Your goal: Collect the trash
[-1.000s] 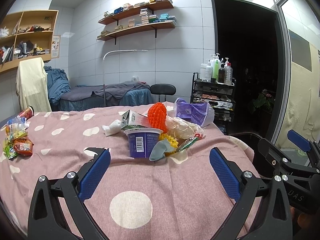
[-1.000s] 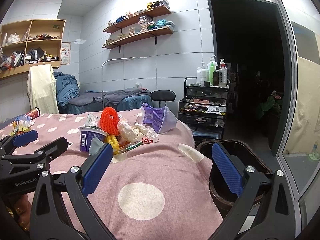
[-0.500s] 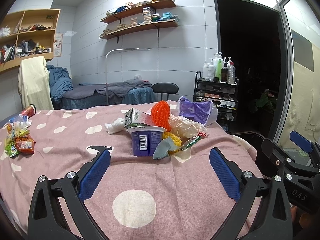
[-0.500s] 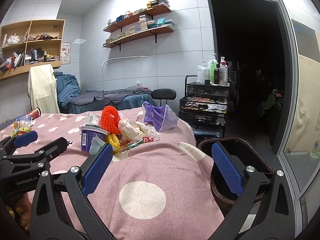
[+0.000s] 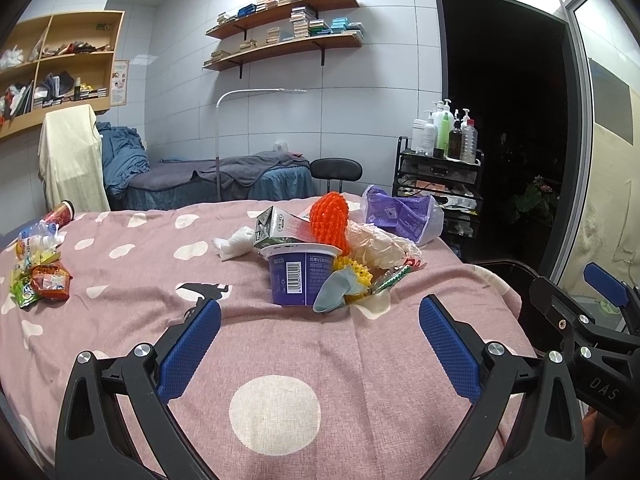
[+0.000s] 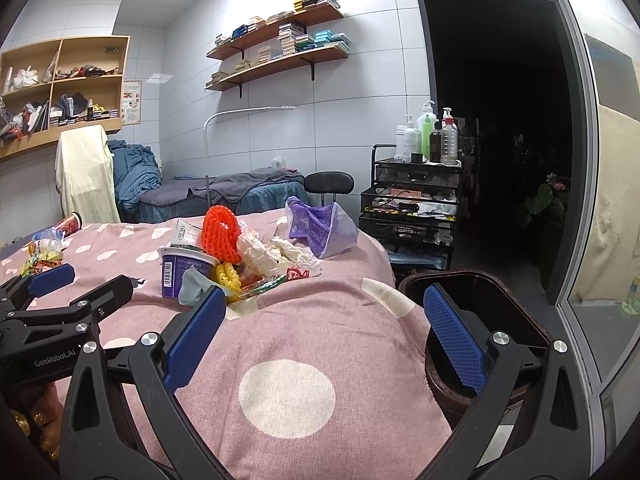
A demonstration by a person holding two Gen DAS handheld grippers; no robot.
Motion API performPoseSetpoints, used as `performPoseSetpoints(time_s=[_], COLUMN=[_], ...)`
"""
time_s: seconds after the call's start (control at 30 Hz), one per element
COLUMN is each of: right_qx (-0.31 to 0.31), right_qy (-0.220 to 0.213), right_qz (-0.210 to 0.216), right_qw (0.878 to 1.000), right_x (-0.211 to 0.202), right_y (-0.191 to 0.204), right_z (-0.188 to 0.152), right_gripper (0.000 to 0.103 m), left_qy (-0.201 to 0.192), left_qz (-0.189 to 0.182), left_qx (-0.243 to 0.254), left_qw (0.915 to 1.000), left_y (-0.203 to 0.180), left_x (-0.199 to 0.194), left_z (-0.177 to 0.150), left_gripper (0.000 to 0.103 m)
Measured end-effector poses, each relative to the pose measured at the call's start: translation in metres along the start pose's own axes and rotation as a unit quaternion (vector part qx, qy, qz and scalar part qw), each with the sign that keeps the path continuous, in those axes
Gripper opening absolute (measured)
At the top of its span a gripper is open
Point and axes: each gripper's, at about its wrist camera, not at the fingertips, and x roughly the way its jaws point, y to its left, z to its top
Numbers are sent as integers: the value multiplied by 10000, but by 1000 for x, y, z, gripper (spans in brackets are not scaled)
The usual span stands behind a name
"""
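A pile of trash lies on the pink spotted bed cover: a purple cup, a milk carton, an orange foam net, a yellow net, crumpled tissue, a clear wrapper and a purple bag. The cup also shows in the right wrist view. My left gripper is open and empty, short of the cup. My right gripper is open and empty, over the bed's right edge. A dark bin stands on the floor beside the bed.
Snack packets and a red can lie at the bed's left side. A black trolley with bottles and a stool stand behind the bed. A glass partition is at the right.
Both grippers have drifted slightly nearer the trash pile. Both stay open and empty.
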Motion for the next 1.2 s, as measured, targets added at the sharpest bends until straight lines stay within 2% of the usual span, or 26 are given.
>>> performPoseSetpoints(time_s=[0.5,0.73,0.93,1.2], right_qx=[-180,-295,-217,-465], right_qy=[364,765,1125,1224], right_qz=[64,213,521,640], right_qw=[9992,9964,9920,9893], right_x=[28,58,86,98], right_y=[5,7,10,24], right_z=[2,7,12,14], right_gripper=[98,98,98,98], left_qy=[324,802,1381,1707], left_qz=[100,157,-211,-620], left_qx=[44,67,-238,-632], left_qw=[9994,9966,9899,9813], left_y=[6,23,44,62], left_x=[17,41,69,103], left_z=[-2,1,4,23], left_gripper=[98,98,98,97])
